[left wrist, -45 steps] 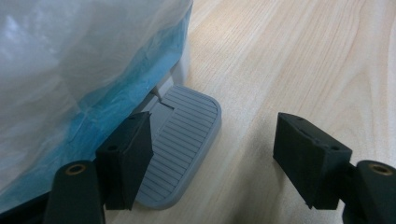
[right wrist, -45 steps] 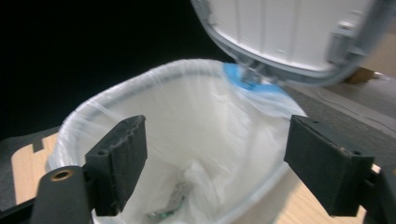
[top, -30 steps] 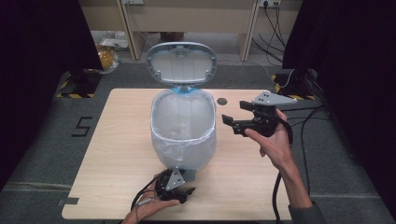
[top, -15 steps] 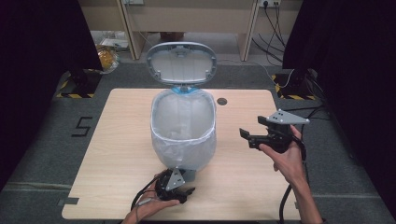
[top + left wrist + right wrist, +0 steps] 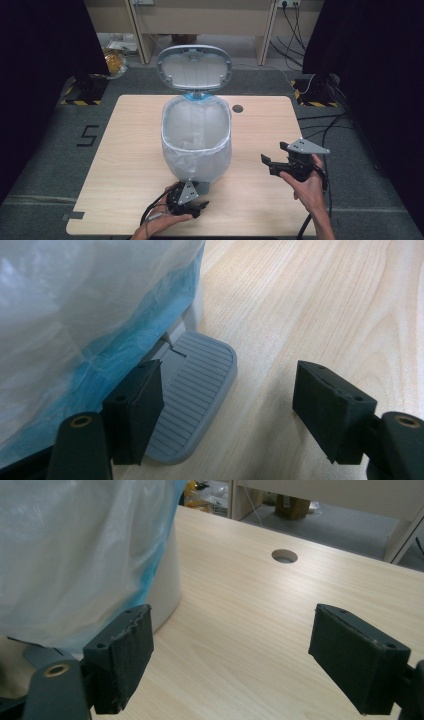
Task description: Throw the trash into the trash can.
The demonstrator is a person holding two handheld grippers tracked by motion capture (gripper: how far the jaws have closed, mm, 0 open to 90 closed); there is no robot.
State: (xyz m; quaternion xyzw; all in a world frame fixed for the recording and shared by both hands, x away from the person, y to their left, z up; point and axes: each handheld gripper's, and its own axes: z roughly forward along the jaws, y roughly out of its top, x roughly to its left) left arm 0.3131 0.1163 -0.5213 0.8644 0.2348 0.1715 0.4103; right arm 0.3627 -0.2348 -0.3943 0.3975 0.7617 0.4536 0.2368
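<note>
Both grippers point(image 5: 199, 204) point(image 5: 274, 159) seemingly empty, apart.

Bin point(image 5: 196, 145) blocks table point(image 5: 260, 130) centre; bare wood right of it gives free passage

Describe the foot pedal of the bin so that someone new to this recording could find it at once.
Start from the white bin, lined with a clear bag, standing lid-up in the middle of the wooden table. At its base, on the side nearest the person, a small grey pedal juts out flat onto the table, just by the left gripper. Its rounded shape and ribbed top set it apart from the smooth bin and bag.
</note>
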